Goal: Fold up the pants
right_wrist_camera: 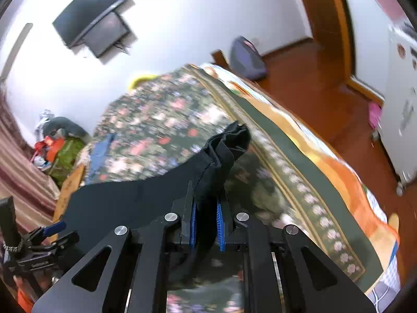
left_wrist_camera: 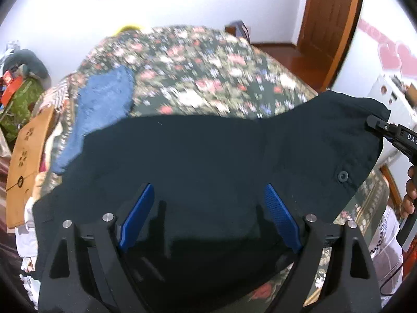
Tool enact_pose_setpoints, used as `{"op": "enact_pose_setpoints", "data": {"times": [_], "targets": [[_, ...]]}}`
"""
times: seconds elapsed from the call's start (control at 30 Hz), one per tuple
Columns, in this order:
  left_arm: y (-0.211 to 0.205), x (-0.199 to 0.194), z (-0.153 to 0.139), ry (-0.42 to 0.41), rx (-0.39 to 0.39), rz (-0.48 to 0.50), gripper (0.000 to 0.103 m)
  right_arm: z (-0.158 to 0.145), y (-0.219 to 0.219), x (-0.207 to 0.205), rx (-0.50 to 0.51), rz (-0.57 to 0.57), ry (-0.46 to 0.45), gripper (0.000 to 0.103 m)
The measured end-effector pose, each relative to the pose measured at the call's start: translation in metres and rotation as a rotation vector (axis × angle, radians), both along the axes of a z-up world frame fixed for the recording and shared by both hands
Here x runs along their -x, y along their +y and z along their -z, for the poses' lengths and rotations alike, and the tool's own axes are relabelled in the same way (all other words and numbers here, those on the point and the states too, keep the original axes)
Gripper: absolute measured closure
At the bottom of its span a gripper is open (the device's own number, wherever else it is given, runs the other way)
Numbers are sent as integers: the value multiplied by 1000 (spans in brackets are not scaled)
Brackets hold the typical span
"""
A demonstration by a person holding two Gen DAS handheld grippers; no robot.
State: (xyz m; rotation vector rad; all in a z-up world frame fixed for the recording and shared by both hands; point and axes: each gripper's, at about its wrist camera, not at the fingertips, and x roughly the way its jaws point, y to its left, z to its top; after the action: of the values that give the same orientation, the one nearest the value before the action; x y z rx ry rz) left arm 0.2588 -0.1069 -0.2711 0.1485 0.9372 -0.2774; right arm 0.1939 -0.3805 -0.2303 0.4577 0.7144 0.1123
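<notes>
The dark navy pants hang spread over the floral bed, waistband with a button to the right. My left gripper is open, its blue pads wide apart, with the cloth lying across and beyond them. My right gripper is shut on a bunched corner of the pants and lifts it above the bed. The right gripper also shows in the left wrist view, clamped on the cloth's upper right corner.
A folded blue garment lies on the bed's left side. A brown paper bag and a clutter pile stand at the left. A wooden door and wood floor are at the right.
</notes>
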Motion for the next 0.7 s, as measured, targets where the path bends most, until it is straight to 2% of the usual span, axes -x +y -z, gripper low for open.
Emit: {"op": "enact_pose_setpoints", "data": {"times": [0.17,0.37,0.57,0.7], "targets": [[31,12,-31,-76,42,-44,16,-39,41,-4,17,-86,-102,92],[81,31,-64,-147,133,-114,16,-58,102,-18,52,-216,-158,92],[131,56,-81,-198,174,-193,15,-38,177,-29,67,-392,-110,92],[154,62,-75,-180,174,-242,15,0,227,-23,106,-538,-15,92]]}}
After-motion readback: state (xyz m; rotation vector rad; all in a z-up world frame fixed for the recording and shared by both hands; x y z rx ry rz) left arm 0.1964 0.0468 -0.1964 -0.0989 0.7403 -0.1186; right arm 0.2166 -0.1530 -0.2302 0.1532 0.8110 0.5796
